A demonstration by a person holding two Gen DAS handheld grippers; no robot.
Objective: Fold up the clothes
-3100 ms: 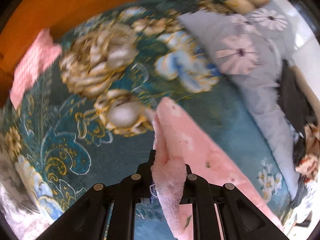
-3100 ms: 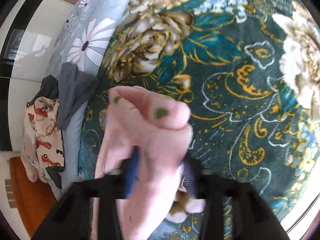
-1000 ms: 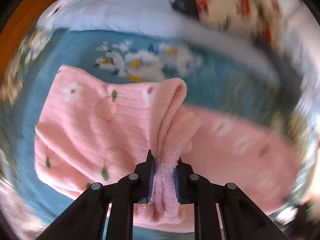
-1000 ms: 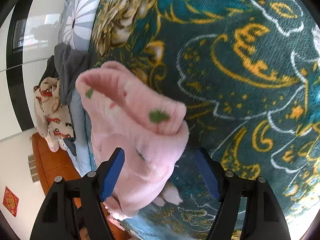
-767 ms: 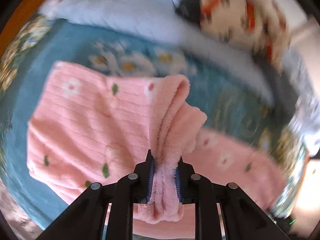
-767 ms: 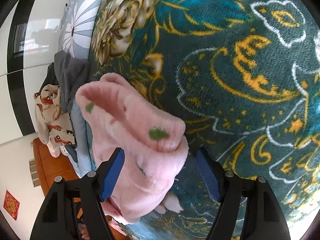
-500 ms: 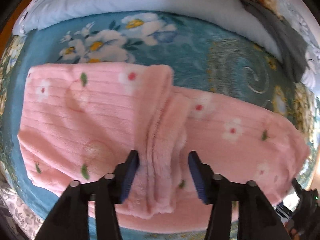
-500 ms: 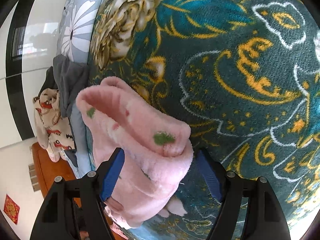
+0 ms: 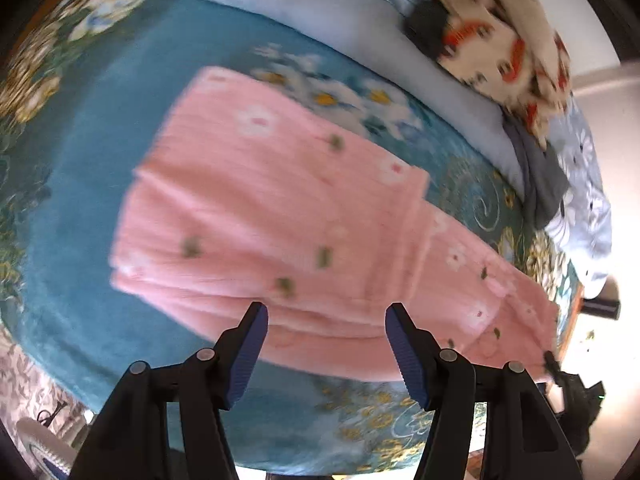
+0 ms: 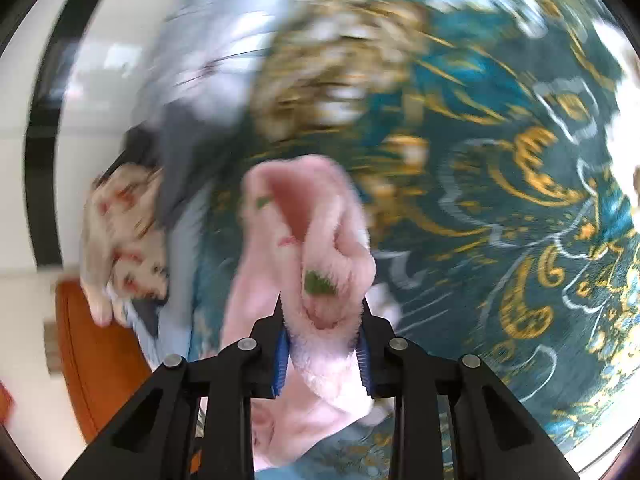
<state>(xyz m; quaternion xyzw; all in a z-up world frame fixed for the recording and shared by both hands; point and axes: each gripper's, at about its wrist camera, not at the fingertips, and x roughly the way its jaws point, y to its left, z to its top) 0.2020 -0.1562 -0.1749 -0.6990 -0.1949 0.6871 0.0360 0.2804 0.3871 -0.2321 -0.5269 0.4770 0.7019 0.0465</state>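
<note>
Your left gripper (image 9: 326, 346) is hanging spread wide, nothing between its blue-padded fingers (image 9: 248, 354), just above the near edge of the pink fleece garment (image 9: 280, 216). That garment is lying flat on the teal floral bedspread (image 9: 92, 128), folded over on itself: a wider layer is sitting on top at the left and a narrower length is running out from under it to the right, toward the bed's edge. White flowers and small green marks are dotting the fleece. This view is slightly blurred.

Your right gripper (image 10: 322, 344) is pinching a bunched end of the same pink fleece garment (image 10: 308, 236); the fabric is squeezed between both pads and is puffing up ahead of the fingers in a rolled fold, a green spot showing on it. More of the pink cloth is trailing down under the gripper. The teal floral bedspread (image 10: 500, 152) with gold scrolls is filling the right side of that view, heavily motion-blurred.

Beyond the garment, a pale blue quilt (image 9: 320, 12) is lying along the far side of the bed, with a cream garment with red cars (image 9: 504, 48) and a grey cloth (image 9: 540, 176) on it. An orange wooden bed frame (image 10: 96, 352) is showing at the lower left of the right view.
</note>
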